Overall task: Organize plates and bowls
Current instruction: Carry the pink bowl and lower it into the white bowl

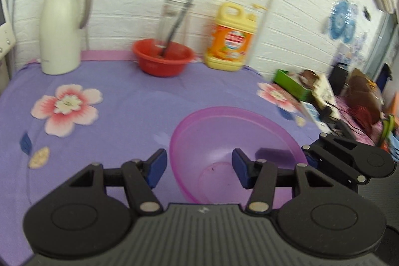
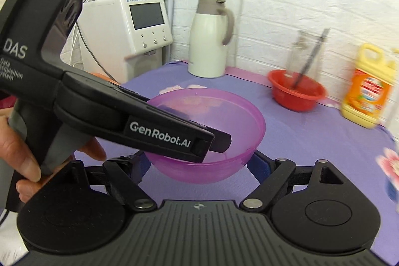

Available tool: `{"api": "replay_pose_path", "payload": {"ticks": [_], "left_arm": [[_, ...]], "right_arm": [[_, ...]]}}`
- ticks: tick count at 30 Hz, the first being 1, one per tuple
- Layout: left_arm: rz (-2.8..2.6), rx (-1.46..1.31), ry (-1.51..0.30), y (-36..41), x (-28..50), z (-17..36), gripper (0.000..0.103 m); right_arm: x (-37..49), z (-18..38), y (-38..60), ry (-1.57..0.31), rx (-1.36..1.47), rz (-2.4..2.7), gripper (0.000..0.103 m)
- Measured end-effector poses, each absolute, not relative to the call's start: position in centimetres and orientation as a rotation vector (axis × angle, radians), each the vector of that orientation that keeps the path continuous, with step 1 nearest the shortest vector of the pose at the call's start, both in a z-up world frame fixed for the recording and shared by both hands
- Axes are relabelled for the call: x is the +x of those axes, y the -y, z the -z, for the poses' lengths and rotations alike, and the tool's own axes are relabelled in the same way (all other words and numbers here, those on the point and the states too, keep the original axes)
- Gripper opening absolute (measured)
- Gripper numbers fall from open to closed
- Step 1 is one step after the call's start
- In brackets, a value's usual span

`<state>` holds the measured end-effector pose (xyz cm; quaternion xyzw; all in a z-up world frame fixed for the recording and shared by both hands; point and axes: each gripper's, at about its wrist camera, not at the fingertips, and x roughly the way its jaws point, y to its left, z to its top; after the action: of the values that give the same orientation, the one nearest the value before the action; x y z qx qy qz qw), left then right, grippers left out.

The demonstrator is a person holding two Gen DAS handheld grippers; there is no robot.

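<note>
A translucent purple bowl (image 1: 234,153) sits upright on a table covered with a purple flowered cloth (image 1: 124,101), toward the near right part of the surface as the left wrist camera sees it. The left gripper (image 1: 199,167) hangs over the bowl's near rim with its blue-padded fingers (image 1: 157,166) spread wide, one outside the rim and the other above the inside of the bowl; they grip nothing. From the right wrist camera, that same left gripper (image 2: 222,140) reaches in from the left, its black body marked "GenRobot.AI", its tip over the bowl's (image 2: 207,131) interior, and the person's hand (image 2: 27,161) wraps its grey handle.

The right gripper (image 2: 199,163) faces the bowl's side with its fingers parted on either flank of the bowl's outer wall; whether the pads touch the plastic cannot be told, as the bowl and the other gripper hide them.

Farther back along the white brick wall stand a white thermos jug (image 1: 62,29) with a grey lid, a red basin (image 1: 162,57) holding a clear glass and a metal utensil, and a yellow detergent bottle (image 1: 230,39). A white countertop appliance with a screen (image 2: 139,21) stands at the left end of the table.
</note>
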<state>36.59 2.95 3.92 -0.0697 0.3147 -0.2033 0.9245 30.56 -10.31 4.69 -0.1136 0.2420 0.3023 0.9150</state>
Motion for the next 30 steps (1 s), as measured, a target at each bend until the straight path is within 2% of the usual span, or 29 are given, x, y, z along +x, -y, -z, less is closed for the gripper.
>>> {"api": "replay_pose_path", "payload": {"ticks": [7, 13, 16, 19, 24, 30], "left_arm": [[0.57, -0.136, -0.681, 4.5, 28.6, -2.0, 0.054], [0.594, -0.084, -0.703, 8.5, 24.6, -0.4, 0.055], [0.585, -0.055, -0.711, 9.5, 23.7, 0.3, 0.06], [0.563, -0.039, -0.719, 9.9, 23.6, 1.1, 0.071], [0.569, -0.033, -0.741, 10.3, 23.6, 2.0, 0.072], [0.587, -0.032, -0.739, 10.5, 23.2, 2.3, 0.079]], "right_arm": [[21.4, -3.6, 16.9, -0.536, -0.25, -0.515, 0.103], [17.3, -1.4, 20.3, -0.556, -0.212, -0.471, 0.103], [16.4, -0.5, 21.1, -0.555, -0.18, -0.472, 0.103], [15.8, 0.2, 21.7, -0.547, -0.164, -0.469, 0.103], [15.6, 1.2, 23.0, -0.542, -0.1, -0.46, 0.103], [15.5, 1.9, 23.8, -0.564, -0.05, -0.455, 0.103]]}}
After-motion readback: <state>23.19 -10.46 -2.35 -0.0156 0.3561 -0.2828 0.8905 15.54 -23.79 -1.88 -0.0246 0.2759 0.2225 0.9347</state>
